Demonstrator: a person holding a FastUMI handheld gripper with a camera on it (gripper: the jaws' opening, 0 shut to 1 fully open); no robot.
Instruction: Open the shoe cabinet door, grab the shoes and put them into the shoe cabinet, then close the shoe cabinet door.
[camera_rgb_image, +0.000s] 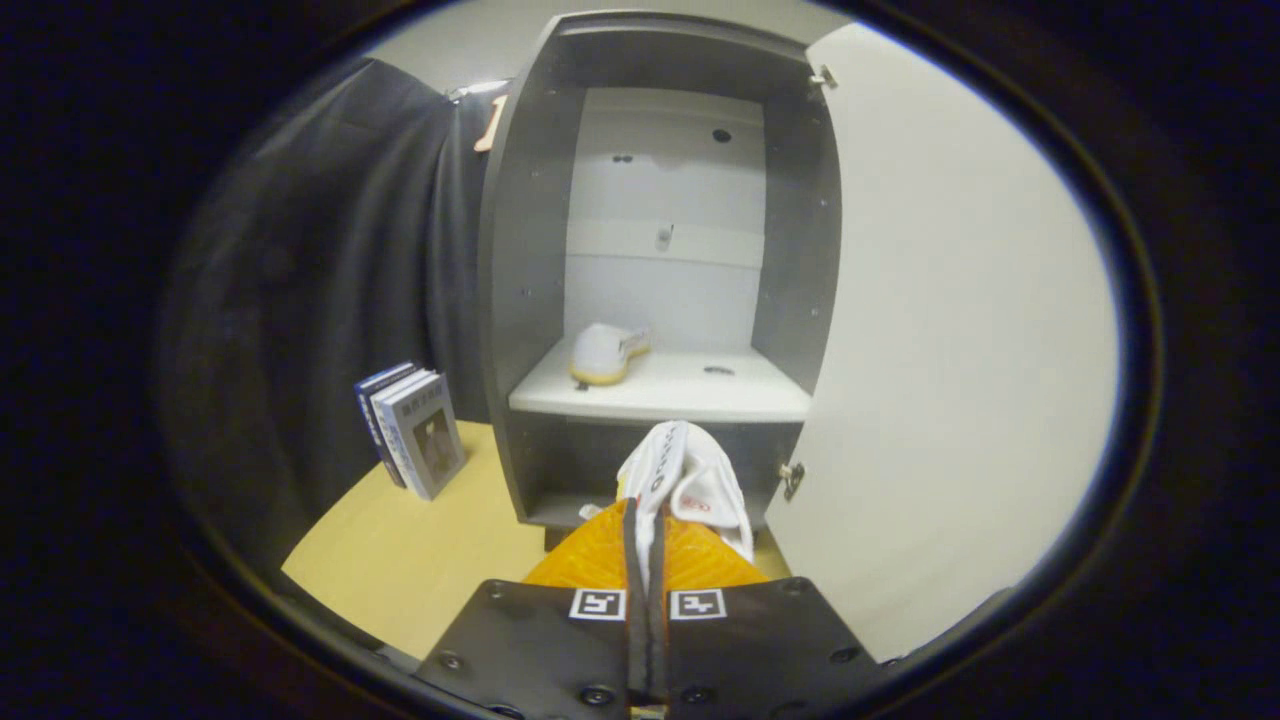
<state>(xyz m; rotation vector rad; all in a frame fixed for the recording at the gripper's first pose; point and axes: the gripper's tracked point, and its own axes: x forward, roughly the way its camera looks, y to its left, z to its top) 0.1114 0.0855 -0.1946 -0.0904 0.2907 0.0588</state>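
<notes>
Gripper: gripper (646, 545) clenched on the white shoe (680, 478), both orange fingers (590, 560) pressed nearly together with only a thin fold of the shoe's upper between them.
Held shoe: hangs just ahead of the fingers, in front of the cabinet's lower opening, below the shelf edge and not yet inside.
Second shoe: the other shoe (603, 353) already lies on the left part of the shelf (700, 395), toward the back.
Cabinet: shoe cabinet (520, 300) stands on the counter (440, 540); its door (950, 350) is swung wide open to the right.
Beside it: a few books (410, 428) lean upright to the left of the cabinet, well clear of the path.
Handling, as a judgement: the shoe looks light and soft, its fabric collapsing under the pinch, so it will likely droop and swing. A grip on the collar or heel rim suits it; a thin fold may slip if jolted.
Next move calls for: lifting to shelf height and setting it right of the first shoe, where the shelf is bare.
Risk: snagging the dangling toe on the shelf's front edge.
</notes>
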